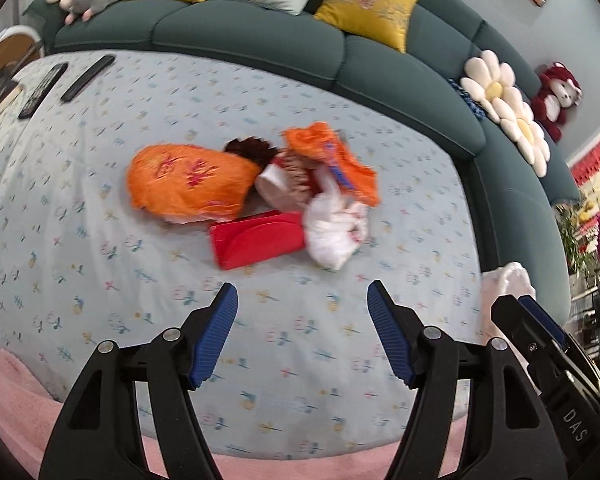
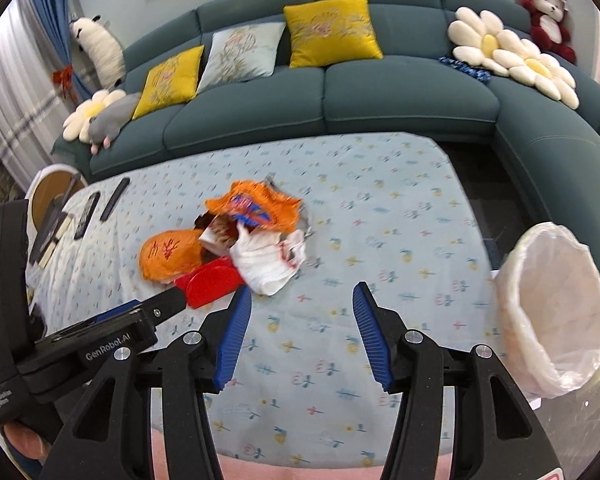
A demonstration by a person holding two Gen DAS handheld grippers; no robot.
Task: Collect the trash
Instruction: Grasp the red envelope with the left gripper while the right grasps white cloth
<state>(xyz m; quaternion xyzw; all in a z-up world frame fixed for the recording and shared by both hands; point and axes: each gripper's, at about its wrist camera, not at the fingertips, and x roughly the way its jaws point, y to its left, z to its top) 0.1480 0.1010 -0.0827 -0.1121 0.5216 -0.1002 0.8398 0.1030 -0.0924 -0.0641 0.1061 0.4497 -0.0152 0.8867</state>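
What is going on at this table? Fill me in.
A person holds a two-finger gripper in each hand over a floral-clothed table. Both the left gripper and right gripper are open and empty. A pile of trash lies ahead untouched: crumpled orange snack bags, a flat red box and a crumpled white plastic bag. A bin lined with clear plastic waits at the table's right.

Bright, even indoor light with soft shadows. The trash pile (image 1: 256,196) looks slightly motion-blurred. Strong fisheye bending curves the sofa (image 2: 340,96); dark vignette rings both pictures' corners.
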